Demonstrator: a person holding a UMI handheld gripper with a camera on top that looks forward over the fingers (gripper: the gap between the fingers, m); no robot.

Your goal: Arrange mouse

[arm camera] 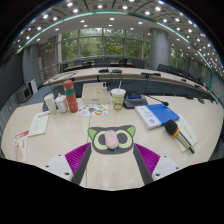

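A pale pink-white mouse (pixel 110 140) lies on a green and black cat-shaped mouse mat (pixel 111 137) on the beige table (pixel 110 172). My gripper (pixel 112 158) is open and empty. Its magenta pads (pixel 78 156) stand wide apart on either side of the mat's near edge. The mouse sits just ahead of the fingertips, midway between them, and neither finger touches it.
Beyond the mat stand a paper cup (pixel 118 97), a red bottle (pixel 70 100) and white containers (pixel 52 102). A blue book (pixel 155 115) and a black-handled tool (pixel 181 134) lie to the right. Papers (pixel 38 124) lie to the left.
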